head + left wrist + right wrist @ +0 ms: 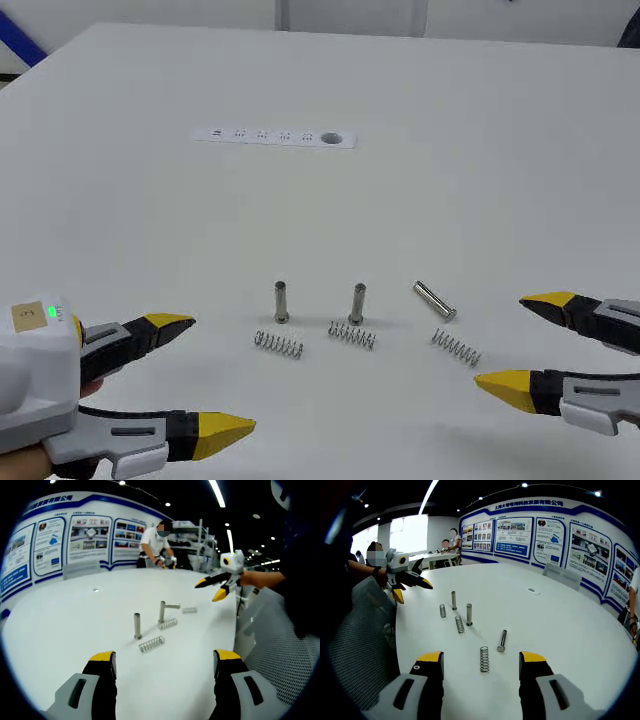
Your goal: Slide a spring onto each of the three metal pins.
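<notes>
Two metal pins stand upright on the white table, the left pin (pixel 281 301) and the middle pin (pixel 357 303). A third pin (pixel 434 300) lies on its side to the right. A spring lies in front of each: left spring (pixel 278 344), middle spring (pixel 352 335), right spring (pixel 456 347). My left gripper (pixel 205 378) is open at the lower left, short of the left spring. My right gripper (pixel 525 343) is open at the lower right, beside the right spring. In the right gripper view the nearest spring (pixel 484 659) and the lying pin (pixel 502 640) sit just ahead of the open jaws.
A flush socket strip (pixel 273 136) is set into the table farther back. The table edge (pixel 235 630) runs close to the right of the pins in the left gripper view. People stand at a far bench (pixel 160 540).
</notes>
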Demonstrator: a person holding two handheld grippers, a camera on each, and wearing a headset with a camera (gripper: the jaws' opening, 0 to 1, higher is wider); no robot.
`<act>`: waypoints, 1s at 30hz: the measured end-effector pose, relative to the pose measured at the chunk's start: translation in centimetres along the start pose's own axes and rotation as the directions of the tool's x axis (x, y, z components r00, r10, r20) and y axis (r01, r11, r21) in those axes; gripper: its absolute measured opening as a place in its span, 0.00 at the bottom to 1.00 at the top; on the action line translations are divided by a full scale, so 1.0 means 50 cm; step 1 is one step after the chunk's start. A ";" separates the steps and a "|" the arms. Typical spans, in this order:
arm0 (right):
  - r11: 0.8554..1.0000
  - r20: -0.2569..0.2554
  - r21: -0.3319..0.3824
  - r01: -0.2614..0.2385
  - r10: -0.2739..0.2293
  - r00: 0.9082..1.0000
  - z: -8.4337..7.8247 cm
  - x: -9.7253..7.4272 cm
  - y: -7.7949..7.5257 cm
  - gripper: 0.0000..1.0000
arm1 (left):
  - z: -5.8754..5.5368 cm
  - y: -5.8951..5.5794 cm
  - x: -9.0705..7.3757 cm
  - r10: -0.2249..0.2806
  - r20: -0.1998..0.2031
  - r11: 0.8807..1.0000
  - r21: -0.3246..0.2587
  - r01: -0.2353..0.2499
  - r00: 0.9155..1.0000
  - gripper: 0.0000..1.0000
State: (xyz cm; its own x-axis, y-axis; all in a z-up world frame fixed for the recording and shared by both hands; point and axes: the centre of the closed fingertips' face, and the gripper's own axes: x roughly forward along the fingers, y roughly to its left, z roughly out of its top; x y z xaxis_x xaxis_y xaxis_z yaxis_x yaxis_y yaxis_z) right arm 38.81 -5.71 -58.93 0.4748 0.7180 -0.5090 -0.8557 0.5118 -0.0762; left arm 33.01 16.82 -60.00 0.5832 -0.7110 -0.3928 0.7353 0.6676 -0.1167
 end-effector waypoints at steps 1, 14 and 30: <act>1.000 -0.004 0.001 0.002 -0.002 1.000 0.000 0.001 -0.001 0.61 | 0.000 0.000 0.001 -0.001 0.000 1.000 0.000 0.001 1.000 0.81; 1.000 -0.034 0.026 0.016 -0.015 0.999 0.019 0.021 -0.017 0.46 | 0.000 -0.005 0.007 -0.010 0.002 1.000 0.001 0.010 1.000 0.81; 0.997 -0.200 -0.032 0.072 -0.077 0.977 0.060 0.111 -0.074 0.25 | 0.000 -0.007 0.005 -0.012 0.002 1.000 0.003 0.012 1.000 0.80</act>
State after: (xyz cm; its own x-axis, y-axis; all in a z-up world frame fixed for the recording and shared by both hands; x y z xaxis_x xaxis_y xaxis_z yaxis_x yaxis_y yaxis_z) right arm 45.22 -2.19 -58.93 0.4881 0.5677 -0.6629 -0.8257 0.5464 -0.1402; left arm 32.90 16.40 -60.06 0.5753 -0.7193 -0.3894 0.7431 0.6586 -0.1188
